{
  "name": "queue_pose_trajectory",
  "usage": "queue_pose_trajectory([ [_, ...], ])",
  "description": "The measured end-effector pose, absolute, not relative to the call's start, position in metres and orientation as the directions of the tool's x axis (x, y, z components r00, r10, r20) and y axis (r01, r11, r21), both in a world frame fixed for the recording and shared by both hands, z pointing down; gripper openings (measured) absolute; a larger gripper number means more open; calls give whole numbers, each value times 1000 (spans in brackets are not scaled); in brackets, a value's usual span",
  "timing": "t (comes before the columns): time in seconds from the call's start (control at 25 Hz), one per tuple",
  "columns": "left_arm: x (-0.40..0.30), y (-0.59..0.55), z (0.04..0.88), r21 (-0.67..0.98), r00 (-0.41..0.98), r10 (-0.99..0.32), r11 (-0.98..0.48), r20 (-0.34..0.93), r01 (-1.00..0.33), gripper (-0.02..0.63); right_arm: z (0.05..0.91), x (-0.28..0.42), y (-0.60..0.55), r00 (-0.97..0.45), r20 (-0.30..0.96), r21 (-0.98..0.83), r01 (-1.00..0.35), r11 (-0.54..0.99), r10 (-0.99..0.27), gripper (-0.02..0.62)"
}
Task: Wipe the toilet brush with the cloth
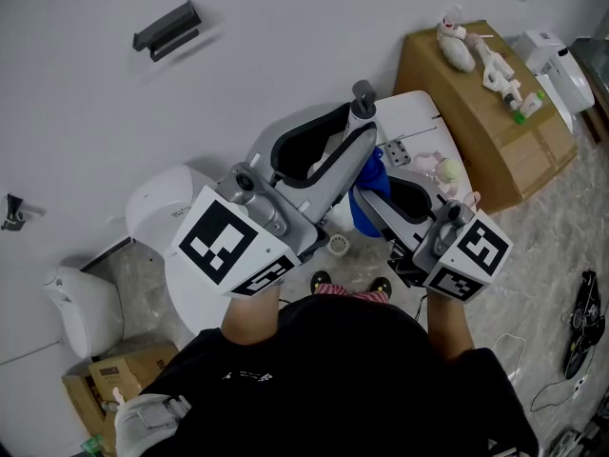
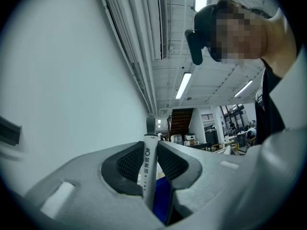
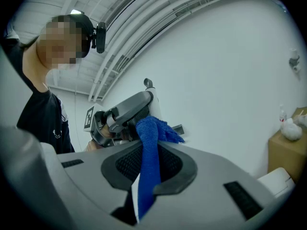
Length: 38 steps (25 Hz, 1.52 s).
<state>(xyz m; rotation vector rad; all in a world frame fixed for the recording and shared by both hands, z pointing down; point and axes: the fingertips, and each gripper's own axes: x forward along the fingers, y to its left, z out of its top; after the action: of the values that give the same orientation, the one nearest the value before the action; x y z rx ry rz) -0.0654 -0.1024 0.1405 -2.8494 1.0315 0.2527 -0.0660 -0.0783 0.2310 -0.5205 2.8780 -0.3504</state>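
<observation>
My left gripper (image 1: 354,129) (image 2: 149,161) is shut on the toilet brush's white handle (image 2: 148,171), which stands upright between the ribbed pads. The handle's grey tip (image 1: 363,93) sticks out above the jaws, and the brush head is hidden. My right gripper (image 1: 385,194) (image 3: 149,163) is shut on a blue cloth (image 3: 148,147), whose bunched end (image 1: 371,187) lies against the left gripper's side, close to the handle. In the right gripper view, the left gripper (image 3: 125,110) sits just beyond the cloth. A strip of blue cloth (image 2: 161,200) shows below the handle in the left gripper view.
A white toilet (image 1: 157,215) stands below the grippers against the pale wall. At the right is a cardboard box (image 1: 495,136) with small toys on top. A dark fitting (image 1: 167,29) is fixed to the wall. Cables (image 1: 582,324) lie on the marble floor.
</observation>
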Motion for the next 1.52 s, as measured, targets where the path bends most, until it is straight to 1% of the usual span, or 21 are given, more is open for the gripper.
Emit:
queue_pose_trajectory([
  [1.52,-65,-95,127,-55,754,-619,-764,-220,-643,89,294,-85,-72,-941,1,-317,-321,892,-338,61],
])
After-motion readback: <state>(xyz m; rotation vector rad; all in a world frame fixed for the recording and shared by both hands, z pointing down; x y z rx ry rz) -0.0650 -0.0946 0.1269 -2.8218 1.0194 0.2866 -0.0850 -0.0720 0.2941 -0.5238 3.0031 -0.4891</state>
